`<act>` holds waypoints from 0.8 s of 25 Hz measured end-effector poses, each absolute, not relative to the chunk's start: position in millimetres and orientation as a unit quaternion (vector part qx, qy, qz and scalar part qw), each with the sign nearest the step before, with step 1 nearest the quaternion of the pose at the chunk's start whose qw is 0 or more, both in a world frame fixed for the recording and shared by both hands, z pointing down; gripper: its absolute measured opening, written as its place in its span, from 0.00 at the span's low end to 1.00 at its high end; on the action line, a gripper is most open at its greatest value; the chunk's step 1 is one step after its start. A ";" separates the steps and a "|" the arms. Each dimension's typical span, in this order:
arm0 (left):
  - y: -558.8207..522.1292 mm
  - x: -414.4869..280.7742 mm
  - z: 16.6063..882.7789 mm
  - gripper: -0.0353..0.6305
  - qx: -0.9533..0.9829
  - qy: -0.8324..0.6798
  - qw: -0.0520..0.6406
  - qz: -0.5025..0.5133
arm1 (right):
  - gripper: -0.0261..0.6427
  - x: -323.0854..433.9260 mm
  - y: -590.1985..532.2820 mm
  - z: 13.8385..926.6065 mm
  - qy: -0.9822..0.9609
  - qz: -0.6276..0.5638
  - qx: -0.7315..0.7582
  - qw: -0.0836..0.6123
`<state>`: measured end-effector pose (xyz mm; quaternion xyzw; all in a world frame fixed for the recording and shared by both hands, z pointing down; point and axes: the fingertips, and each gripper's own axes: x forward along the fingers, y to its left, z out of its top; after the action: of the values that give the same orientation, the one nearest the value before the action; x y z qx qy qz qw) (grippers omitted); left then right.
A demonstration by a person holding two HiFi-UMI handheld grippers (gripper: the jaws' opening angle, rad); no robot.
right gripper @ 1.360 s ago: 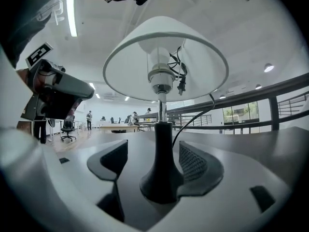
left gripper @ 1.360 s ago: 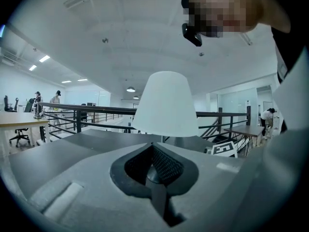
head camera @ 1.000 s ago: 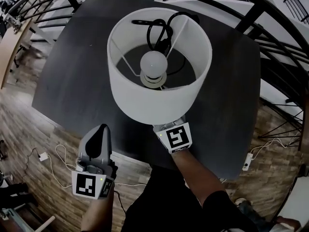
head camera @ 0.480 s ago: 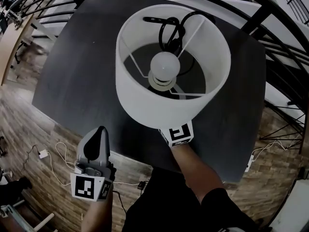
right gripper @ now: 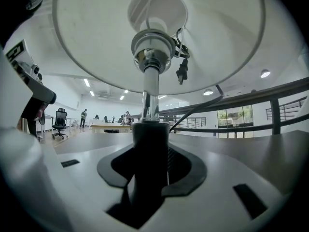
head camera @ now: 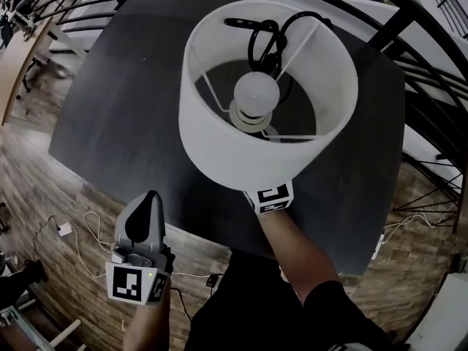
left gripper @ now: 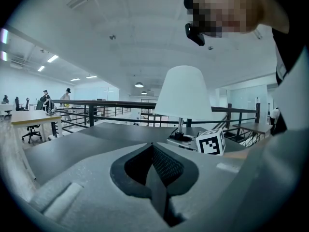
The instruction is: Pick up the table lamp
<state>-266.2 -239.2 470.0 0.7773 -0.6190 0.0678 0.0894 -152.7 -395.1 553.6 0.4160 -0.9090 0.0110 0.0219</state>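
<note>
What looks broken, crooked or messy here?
Nothing looks broken or spilled. The white-shaded table lamp stands upright; only its black cord lies in a loose tangle on the dark table behind it.

Glossy metal lamp stem [right gripper: 150, 88], matt table [head camera: 131, 108]

Wht lamp shade [head camera: 219, 145], chrome stem [right gripper: 151, 88], blk cord [head camera: 259, 39], dk grey table [head camera: 124, 101].
</note>
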 end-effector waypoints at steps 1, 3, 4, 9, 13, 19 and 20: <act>-240.2 -265.6 468.5 0.06 0.778 -0.619 0.085 0.064 | 0.26 -152.8 -395.0 553.9 -0.909 0.012 0.416 0.021; -239.8 -262.7 467.9 0.06 0.778 -0.619 0.085 0.063 | 0.26 -151.6 -394.2 553.7 -0.910 0.015 0.415 0.019; -238.4 -260.8 469.8 0.06 0.778 -0.618 0.093 0.067 | 0.26 -151.2 -393.3 553.4 -0.910 0.016 0.414 0.020; -243.3 -239.3 467.7 0.06 0.802 -0.586 0.078 0.086 | 0.27 -153.8 -388.7 552.6 -0.913 0.019 0.408 0.018; -249.4 -208.4 465.9 0.06 0.821 -0.559 0.075 0.090 | 0.29 -154.7 -387.5 552.5 -0.914 0.016 0.406 0.013; -249.7 -188.5 474.6 0.06 0.827 -0.549 0.076 0.089 | 0.29 -156.1 -390.1 550.4 -0.911 0.007 0.413 -0.001; -248.7 -186.0 477.1 0.06 0.828 -0.548 0.076 0.091 | 0.29 -155.6 -389.7 549.3 -0.910 0.006 0.415 -0.005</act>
<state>-186.0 -248.7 477.1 0.8282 -0.5478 0.0909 0.0758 -155.6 -389.7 549.3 0.4151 -0.9098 0.0057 -0.0048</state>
